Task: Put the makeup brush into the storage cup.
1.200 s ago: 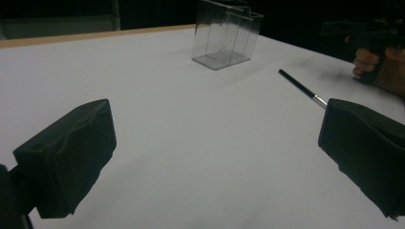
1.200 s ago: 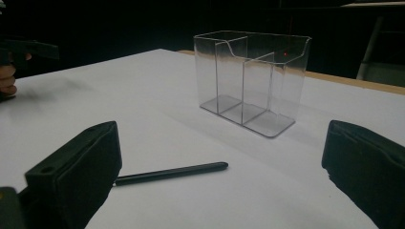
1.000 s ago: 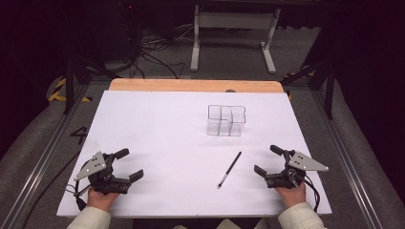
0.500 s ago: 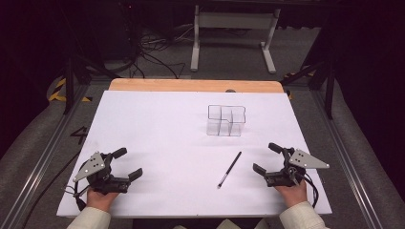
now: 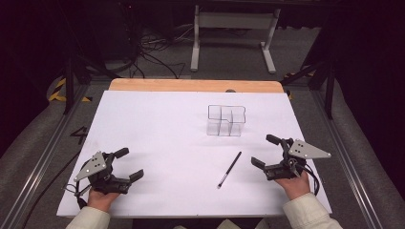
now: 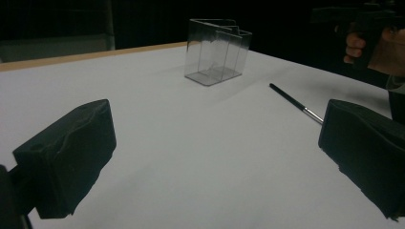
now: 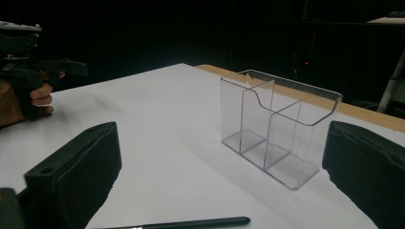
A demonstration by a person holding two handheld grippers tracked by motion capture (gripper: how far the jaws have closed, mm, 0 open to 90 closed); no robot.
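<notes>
Plainly, slim black brush [image 5: 229, 169] lies flat; silver ferrule.

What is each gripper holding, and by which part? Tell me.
Nothing is held. The left gripper and right gripper are both open; the brush lies untouched on the table.

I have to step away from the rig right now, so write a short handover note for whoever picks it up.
Left gripper: open, holding nothing, resting near the left front of the white table.
Right gripper: open, holding nothing, at the right front.
The thin black brush lies flat on the table, nearer the right gripper.
The clear compartmented holder stands upright beyond it, with nothing in it.
Done: nothing yet.
Left: probably pick up the brush and stand it in the holder.
</notes>
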